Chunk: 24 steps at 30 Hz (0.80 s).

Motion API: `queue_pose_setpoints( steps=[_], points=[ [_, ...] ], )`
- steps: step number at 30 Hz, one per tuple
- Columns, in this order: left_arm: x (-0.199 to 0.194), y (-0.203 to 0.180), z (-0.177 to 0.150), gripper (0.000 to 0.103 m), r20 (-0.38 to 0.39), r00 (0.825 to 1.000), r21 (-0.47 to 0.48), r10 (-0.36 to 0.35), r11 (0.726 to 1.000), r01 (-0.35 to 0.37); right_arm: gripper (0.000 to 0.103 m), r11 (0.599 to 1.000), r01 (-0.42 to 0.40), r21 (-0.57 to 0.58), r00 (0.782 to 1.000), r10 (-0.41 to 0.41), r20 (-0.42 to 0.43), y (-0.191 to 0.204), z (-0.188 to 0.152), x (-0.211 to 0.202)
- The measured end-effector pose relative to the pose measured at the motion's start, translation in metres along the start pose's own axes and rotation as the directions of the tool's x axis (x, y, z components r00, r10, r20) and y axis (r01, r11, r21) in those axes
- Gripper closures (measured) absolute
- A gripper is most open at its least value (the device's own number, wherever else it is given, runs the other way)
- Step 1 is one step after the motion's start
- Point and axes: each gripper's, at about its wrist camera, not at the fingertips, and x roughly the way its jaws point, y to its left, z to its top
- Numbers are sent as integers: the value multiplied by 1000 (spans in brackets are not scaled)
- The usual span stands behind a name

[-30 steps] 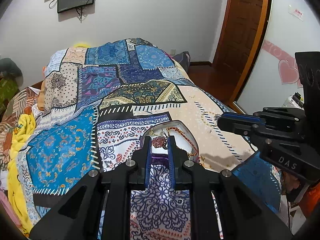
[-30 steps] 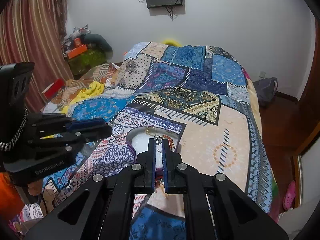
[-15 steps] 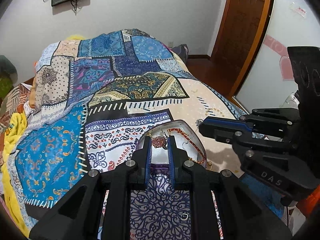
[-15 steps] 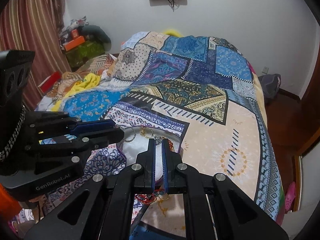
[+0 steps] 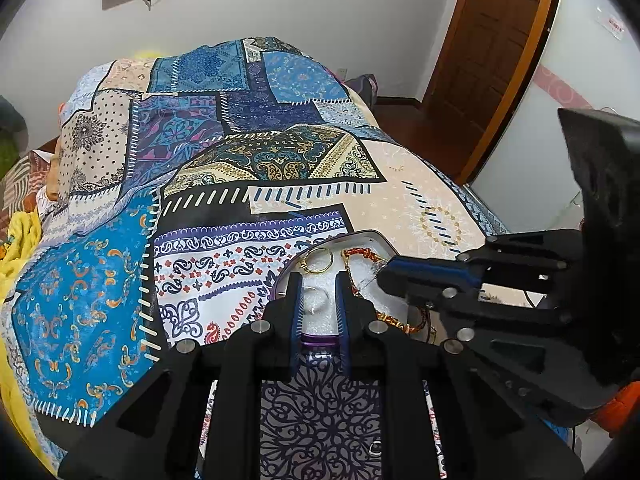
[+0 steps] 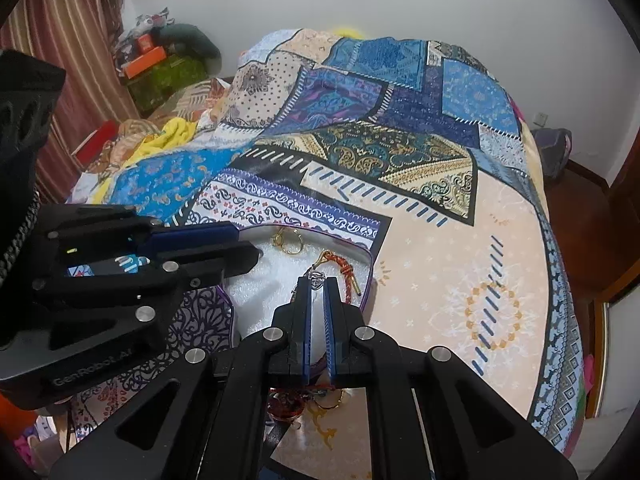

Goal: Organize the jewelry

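Patchwork bedspread (image 5: 248, 160) covers bed, fills both views. Open jewelry box (image 6: 276, 272) with white padding sits on near part of it. Left gripper (image 5: 319, 280) hangs over box, fingers slightly parted, nothing visibly between them. Right gripper (image 6: 318, 282) pressed together, pinching small silver pendant (image 6: 316, 275) at tips, above padding. Red-gold braided bracelet (image 6: 344, 266) and gold rings (image 5: 318, 261) lie on padding; more jewelry on cover just beside box.
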Motion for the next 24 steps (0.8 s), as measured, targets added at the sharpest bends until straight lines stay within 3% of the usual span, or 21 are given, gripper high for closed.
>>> queue_pose_setpoints(
  steps=[14,24],
  points=[
    [-19,0,0,88,27,999,9,30,1000,-30,96,1000,29,-12,999,-30,-45,1,-2,2],
    [-39,0,-6,88,40,997,3,62,998,-62,95,998,59,-21,998,-59,-19,5,-1,-20]
  ],
)
